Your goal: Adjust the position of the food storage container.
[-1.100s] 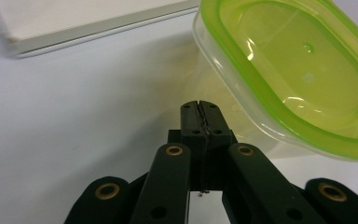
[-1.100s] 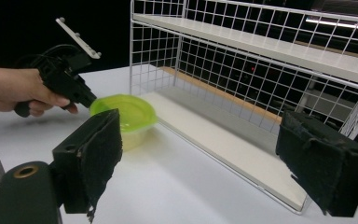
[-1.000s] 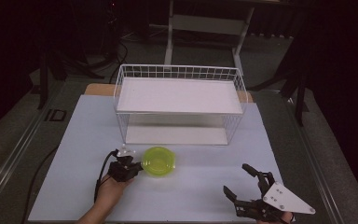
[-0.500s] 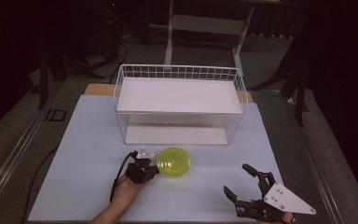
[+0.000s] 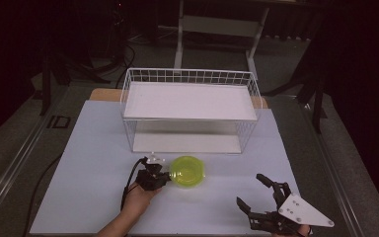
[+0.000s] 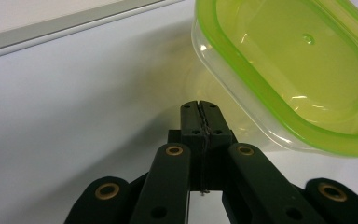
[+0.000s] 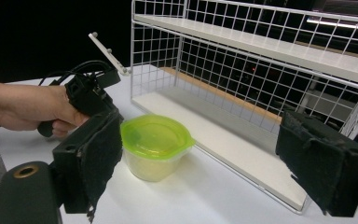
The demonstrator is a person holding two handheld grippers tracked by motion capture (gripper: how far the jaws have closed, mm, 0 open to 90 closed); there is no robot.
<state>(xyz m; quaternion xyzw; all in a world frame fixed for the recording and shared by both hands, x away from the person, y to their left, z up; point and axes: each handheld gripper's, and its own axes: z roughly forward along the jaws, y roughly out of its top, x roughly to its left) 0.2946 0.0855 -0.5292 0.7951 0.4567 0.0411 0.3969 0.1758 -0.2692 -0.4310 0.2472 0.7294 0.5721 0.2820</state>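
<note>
A clear tub with a lime-green lid stands on the white table in front of the wire rack. My left gripper is shut, nothing between its jaws, and its tips rest low against the tub's left side wall. A hand holds it from the near side, and it is seen from the right gripper view as the left gripper. My right gripper stands open over the table's near right part, a good way from the tub, its jaws framing the tub and rack.
The white wire rack has an upper shelf and an open lower level; its front edge lies just behind the tub. A cable trails from the left gripper toward the near edge. Dark floor and stand legs surround the table.
The left gripper and the tub have slid to the right together, most of it in the first half second. The right gripper has stayed in place.
</note>
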